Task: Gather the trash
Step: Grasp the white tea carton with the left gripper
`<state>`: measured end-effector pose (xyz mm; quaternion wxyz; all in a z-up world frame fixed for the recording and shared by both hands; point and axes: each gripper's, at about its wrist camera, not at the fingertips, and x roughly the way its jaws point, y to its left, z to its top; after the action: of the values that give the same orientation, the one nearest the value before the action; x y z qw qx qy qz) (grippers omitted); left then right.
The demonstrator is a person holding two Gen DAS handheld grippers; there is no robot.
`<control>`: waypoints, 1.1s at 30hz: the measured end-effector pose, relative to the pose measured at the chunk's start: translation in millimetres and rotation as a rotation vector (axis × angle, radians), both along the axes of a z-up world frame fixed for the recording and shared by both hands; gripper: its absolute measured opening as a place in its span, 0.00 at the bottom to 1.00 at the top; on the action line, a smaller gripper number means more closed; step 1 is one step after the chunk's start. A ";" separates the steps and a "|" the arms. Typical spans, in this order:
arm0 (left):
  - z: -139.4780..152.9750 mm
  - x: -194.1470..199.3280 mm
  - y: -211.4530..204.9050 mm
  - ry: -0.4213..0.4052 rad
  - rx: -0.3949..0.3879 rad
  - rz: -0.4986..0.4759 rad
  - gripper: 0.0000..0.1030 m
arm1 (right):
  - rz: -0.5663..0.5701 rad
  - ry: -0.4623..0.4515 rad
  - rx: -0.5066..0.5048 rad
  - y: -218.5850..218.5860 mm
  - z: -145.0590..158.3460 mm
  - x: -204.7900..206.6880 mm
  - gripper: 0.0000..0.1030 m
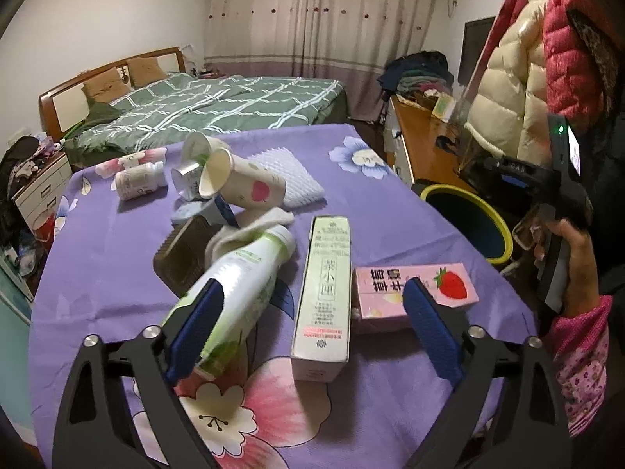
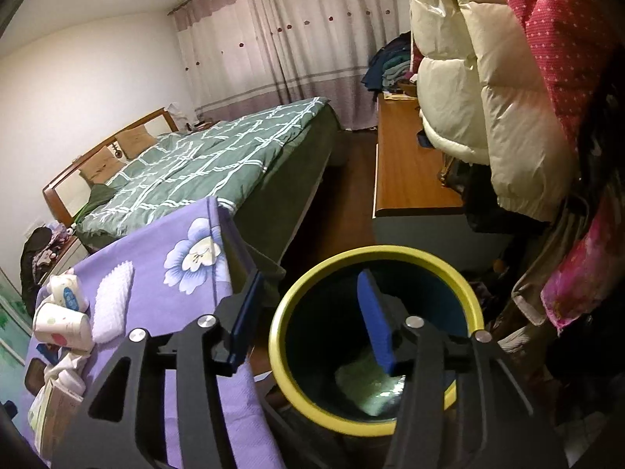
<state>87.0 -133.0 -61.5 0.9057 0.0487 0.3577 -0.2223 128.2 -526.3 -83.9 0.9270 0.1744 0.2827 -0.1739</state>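
Trash lies on the purple flowered tablecloth (image 1: 97, 258). My left gripper (image 1: 312, 297) is open above a tall pale-green tea box (image 1: 326, 293); a green-and-white bottle (image 1: 238, 293) lies at its left finger and a pink strawberry carton (image 1: 422, 289) at its right. Paper cups (image 1: 242, 183), a small bottle (image 1: 136, 181), white foam mesh (image 1: 289, 178) and a brown tray (image 1: 179, 258) lie farther back. My right gripper (image 2: 312, 301) is open and empty above the yellow-rimmed bin (image 2: 281, 312), which holds a pale wrapper (image 2: 367, 387). The bin also shows in the left wrist view (image 1: 504, 230).
A bed with a green quilt (image 1: 218, 105) stands behind the table. A wooden desk (image 2: 406, 164) and hanging puffer jackets (image 2: 480, 90) crowd the right side beside the bin. A white drawer unit (image 1: 39, 191) stands at the left.
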 end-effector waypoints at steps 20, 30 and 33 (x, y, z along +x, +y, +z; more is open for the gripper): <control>-43.4 13.9 -5.3 0.121 0.008 -0.049 0.32 | 0.037 0.008 0.024 5.7 -6.5 -5.2 0.48; -21.7 11.4 -0.7 0.063 -0.002 -0.032 0.29 | 0.046 -0.011 0.027 6.1 -2.4 -14.0 0.48; -9.2 11.2 -3.3 0.035 0.000 -0.034 0.29 | 0.042 -0.021 0.029 3.7 -0.7 -18.6 0.48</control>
<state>98.2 -136.3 -70.7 0.8954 0.0510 0.3726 -0.2384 109.7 -522.6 -84.6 0.9307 0.1839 0.2792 -0.1484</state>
